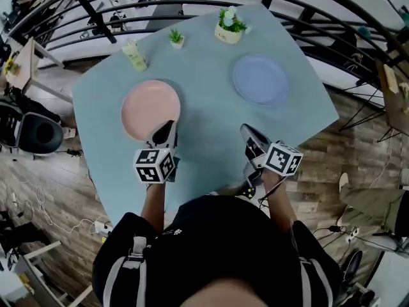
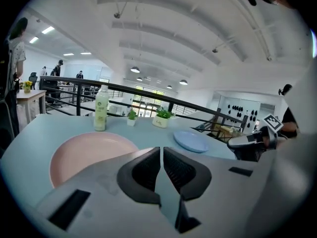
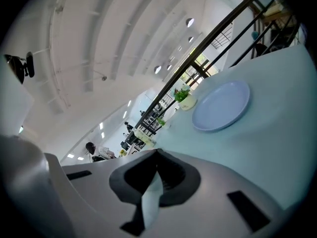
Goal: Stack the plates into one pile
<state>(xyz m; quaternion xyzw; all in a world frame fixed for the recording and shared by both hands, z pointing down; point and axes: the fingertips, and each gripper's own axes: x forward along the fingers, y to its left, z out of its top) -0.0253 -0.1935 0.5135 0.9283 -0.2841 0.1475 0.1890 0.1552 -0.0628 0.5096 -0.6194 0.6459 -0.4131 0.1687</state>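
A pink plate [image 1: 150,109] lies on the left half of the pale blue table [image 1: 204,139], and a blue plate [image 1: 261,80] lies apart from it at the back right. My left gripper [image 1: 169,128] hovers at the pink plate's near right rim, jaws shut and empty. In the left gripper view the pink plate [image 2: 89,153] lies just ahead to the left of the shut left gripper [image 2: 161,150], the blue plate [image 2: 190,141] further off. My right gripper [image 1: 248,132] hangs over bare table short of the blue plate [image 3: 221,105]. The right gripper [image 3: 157,152] is shut with nothing in it.
A pale green bottle [image 1: 135,55], a small potted plant [image 1: 176,38] and a larger potted plant [image 1: 229,25] stand along the table's far edge. A black railing [image 1: 307,18] runs behind the table. A dark chair [image 1: 29,133] stands on the floor at the left.
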